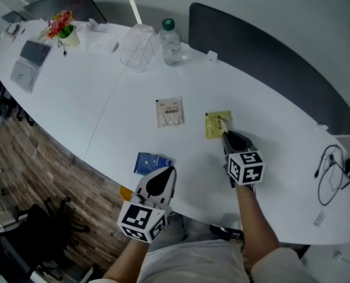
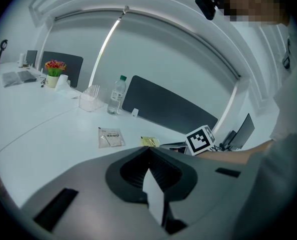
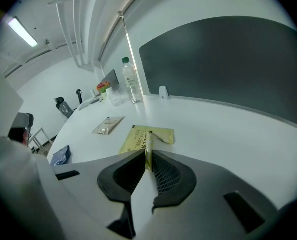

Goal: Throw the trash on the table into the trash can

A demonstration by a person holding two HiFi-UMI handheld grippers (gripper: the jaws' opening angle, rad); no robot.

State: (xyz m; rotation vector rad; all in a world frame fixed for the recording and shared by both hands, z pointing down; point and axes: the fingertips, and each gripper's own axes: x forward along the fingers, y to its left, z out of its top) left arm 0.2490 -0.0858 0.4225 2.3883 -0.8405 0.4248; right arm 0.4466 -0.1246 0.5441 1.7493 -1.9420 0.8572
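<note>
A yellow packet [image 1: 217, 124] lies on the white table [image 1: 92, 117], and my right gripper [image 1: 226, 135] is shut on its near edge. In the right gripper view the jaws [image 3: 148, 151] pinch a raised fold of the yellow packet [image 3: 156, 135], while the rest of it rests on the table. A pale packet [image 1: 169, 112] lies to its left, and a blue packet [image 1: 151, 163] sits near the table's front edge. My left gripper [image 1: 163, 173] hovers just right of the blue packet; its jaws [image 2: 148, 149] are shut with nothing between them.
At the far side stand a water bottle [image 1: 170, 42], a clear plastic container [image 1: 138, 46] and a flower pot [image 1: 63, 28]. A grey notebook [image 1: 30, 61] lies far left and cables [image 1: 331, 173] at the right. A dark panel [image 1: 269, 52] runs behind the table. No trash can shows.
</note>
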